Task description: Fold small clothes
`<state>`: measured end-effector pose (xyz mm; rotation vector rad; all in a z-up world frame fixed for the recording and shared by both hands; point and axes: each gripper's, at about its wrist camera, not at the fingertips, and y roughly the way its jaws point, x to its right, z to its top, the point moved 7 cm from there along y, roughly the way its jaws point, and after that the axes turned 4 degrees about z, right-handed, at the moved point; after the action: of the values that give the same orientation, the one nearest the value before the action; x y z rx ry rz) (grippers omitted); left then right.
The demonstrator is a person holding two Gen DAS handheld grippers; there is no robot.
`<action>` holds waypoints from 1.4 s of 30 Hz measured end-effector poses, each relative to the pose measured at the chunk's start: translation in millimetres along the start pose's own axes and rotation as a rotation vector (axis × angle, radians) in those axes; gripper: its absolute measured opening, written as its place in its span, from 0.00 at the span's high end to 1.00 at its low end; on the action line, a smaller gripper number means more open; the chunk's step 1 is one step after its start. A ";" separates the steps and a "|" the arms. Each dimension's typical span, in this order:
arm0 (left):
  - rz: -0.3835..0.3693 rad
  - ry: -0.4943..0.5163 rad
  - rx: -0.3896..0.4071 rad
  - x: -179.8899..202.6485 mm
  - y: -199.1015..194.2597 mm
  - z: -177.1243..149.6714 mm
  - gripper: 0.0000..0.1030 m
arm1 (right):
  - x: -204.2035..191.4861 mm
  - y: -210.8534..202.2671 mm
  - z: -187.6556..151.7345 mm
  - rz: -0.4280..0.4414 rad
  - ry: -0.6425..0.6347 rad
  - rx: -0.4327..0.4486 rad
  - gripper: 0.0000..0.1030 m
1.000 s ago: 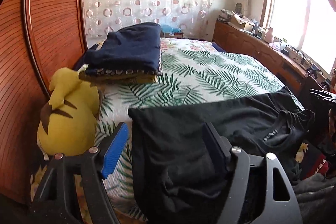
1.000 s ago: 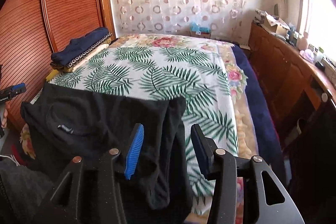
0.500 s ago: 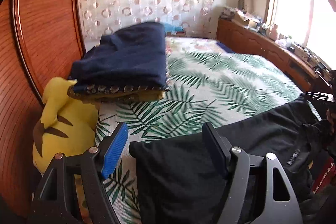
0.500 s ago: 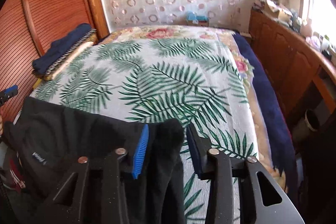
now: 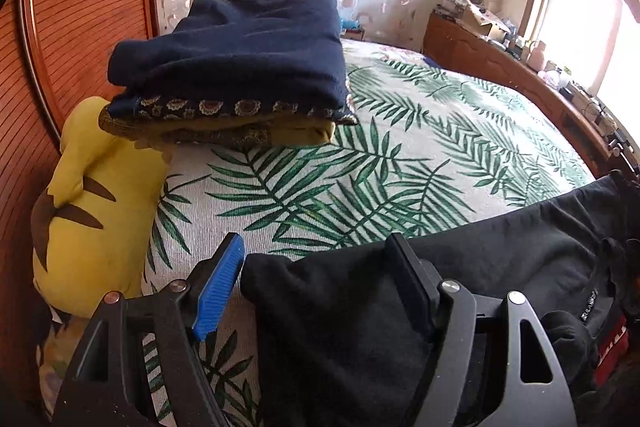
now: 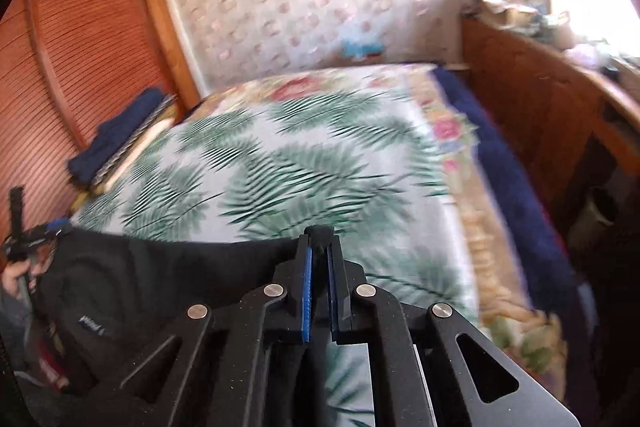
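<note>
A black T-shirt (image 5: 500, 267) lies across the near edge of the palm-leaf bedspread (image 5: 400, 155), its neck label toward the right. My left gripper (image 5: 316, 259) is open, its jaws astride the shirt's left corner, the blue pad (image 5: 220, 287) just left of the fabric. In the right wrist view the same black shirt (image 6: 160, 267) stretches left, and my right gripper (image 6: 319, 247) is shut on its right corner. The left gripper shows small at the shirt's far end (image 6: 52, 227).
A folded stack of navy and patterned clothes (image 5: 240, 67) sits on the bed near the wooden headboard (image 5: 80, 27). A yellow plush toy (image 5: 92, 211) lies left of my left gripper. A wooden dresser (image 6: 540, 99) runs along the bed's right side.
My right gripper closed on the shirt's right corner and the view now blurs with motion. My left gripper moved forward and lower toward the shirt's left corner, still open.
</note>
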<state>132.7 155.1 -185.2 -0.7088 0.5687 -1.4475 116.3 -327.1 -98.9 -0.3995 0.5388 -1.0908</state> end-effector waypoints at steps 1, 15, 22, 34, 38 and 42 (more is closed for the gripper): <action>0.002 0.002 -0.009 1.3 2.5 -0.1 0.28 | 7.8 -4.1 -1.2 -0.022 0.021 0.007 0.94; 0.038 0.027 -0.031 7.1 8.3 -2.0 0.28 | 4.3 2.7 -14.0 -0.098 -0.061 -0.026 0.65; 0.044 0.030 -0.033 6.5 9.8 -1.9 0.28 | 9.8 24.8 -21.4 -0.064 -0.068 -0.093 0.41; 0.053 -0.007 0.002 -4.2 1.7 0.6 0.28 | 6.5 48.4 -30.8 -0.012 -0.105 -0.174 0.41; 0.070 -0.028 0.028 -19.1 -14.3 1.3 0.28 | 0.4 49.5 -33.0 -0.063 -0.151 -0.162 0.38; 0.044 -0.046 0.012 -31.6 -23.6 -3.1 0.28 | -1.6 49.6 -37.8 -0.067 -0.166 -0.121 0.35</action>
<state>112.5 186.6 -172.2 -0.7143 0.5365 -1.3896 129.2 -306.8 -156.5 -0.6117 0.4479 -1.0813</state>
